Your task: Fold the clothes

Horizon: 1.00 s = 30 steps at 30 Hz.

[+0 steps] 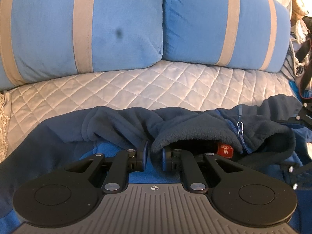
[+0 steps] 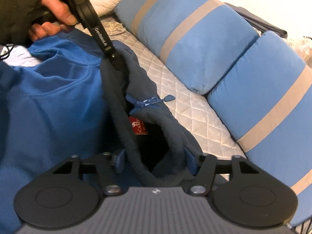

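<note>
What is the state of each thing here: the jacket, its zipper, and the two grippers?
Jacket: unfolded, rumpled, lying on the quilted cover.
Zipper: open at the collar, puller lying loose.
Left gripper: shut on the jacket's collar edge.
Right gripper: open, collar fleece between its fingers, not pinched.

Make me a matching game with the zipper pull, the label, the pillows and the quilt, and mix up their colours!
Things:
1. zipper pull
2. label
3. pillows
4. quilt

Colours:
A. white with diamond stitching
B. red
C. blue with grey stripes
D. plain blue

Pairs: 1-D, 2-B, 3-C, 4-A
</note>
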{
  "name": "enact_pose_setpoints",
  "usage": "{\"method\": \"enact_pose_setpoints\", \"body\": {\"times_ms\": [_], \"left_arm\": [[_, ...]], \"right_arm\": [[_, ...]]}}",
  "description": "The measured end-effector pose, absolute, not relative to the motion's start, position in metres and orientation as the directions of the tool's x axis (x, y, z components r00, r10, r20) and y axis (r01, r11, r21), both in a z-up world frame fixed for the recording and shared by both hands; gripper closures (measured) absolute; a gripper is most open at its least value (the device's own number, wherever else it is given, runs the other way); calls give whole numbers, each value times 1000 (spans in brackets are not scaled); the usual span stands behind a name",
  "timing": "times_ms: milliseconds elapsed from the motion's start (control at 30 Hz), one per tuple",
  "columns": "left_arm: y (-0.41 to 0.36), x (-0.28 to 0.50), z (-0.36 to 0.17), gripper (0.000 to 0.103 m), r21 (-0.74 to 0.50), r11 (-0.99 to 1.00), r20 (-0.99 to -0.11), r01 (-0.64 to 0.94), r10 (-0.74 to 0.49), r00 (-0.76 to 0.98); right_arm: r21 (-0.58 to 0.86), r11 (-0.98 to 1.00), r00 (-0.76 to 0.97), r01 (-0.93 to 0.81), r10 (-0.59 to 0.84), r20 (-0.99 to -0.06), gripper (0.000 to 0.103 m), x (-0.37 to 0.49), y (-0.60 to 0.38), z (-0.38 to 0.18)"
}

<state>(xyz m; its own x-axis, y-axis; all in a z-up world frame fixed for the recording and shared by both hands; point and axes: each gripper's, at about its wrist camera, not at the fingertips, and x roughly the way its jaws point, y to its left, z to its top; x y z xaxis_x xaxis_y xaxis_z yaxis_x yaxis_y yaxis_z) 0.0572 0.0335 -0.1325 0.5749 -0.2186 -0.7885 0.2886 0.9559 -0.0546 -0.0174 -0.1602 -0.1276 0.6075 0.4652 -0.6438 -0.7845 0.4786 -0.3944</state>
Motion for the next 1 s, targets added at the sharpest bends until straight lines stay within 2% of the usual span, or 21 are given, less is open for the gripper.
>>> {"method": "enact_pose_setpoints", "body": {"times_ms": [133,267,300,367,533,600,667,733,833,1000], "left_arm": [[36,59,-133,85,-62,954,-788,293,-227,572],[36,58,-133,83,-64,950,-782,307,-239,576],[36,57,-132,81,-61,950,-778,308,-238,582],[37,54,-129,69,-44,950,-766,308,-230,600],[36,37,-109,58,22,926,-707,377,-253,660],[34,24,-97,46,60,901,-660,430,-288,694],[29,7,-87,29,131,851,-591,508,-345,729],[19,-9,-83,22,253,776,-544,578,-380,748],[2,-27,-86,22,431,630,-539,646,-394,745],[-17,-29,-109,22,585,470,-559,661,-356,749]], "right_arm": [[-464,435,632,-771,438,-639,69,-20,-161,-133],[-503,433,660,-748,409,-630,81,-19,-160,-139],[-504,436,663,-745,406,-629,82,-18,-159,-139],[-513,433,668,-741,404,-625,85,-19,-157,-139],[-521,419,667,-744,414,-619,85,-22,-160,-133],[-524,417,668,-743,420,-614,85,-21,-161,-130],[-529,407,667,-745,424,-613,85,-21,-162,-127],[-534,398,666,-746,426,-612,85,-20,-162,-124],[-528,405,665,-746,431,-610,85,-15,-163,-117],[-514,415,660,-751,442,-608,85,-9,-166,-107]]}}
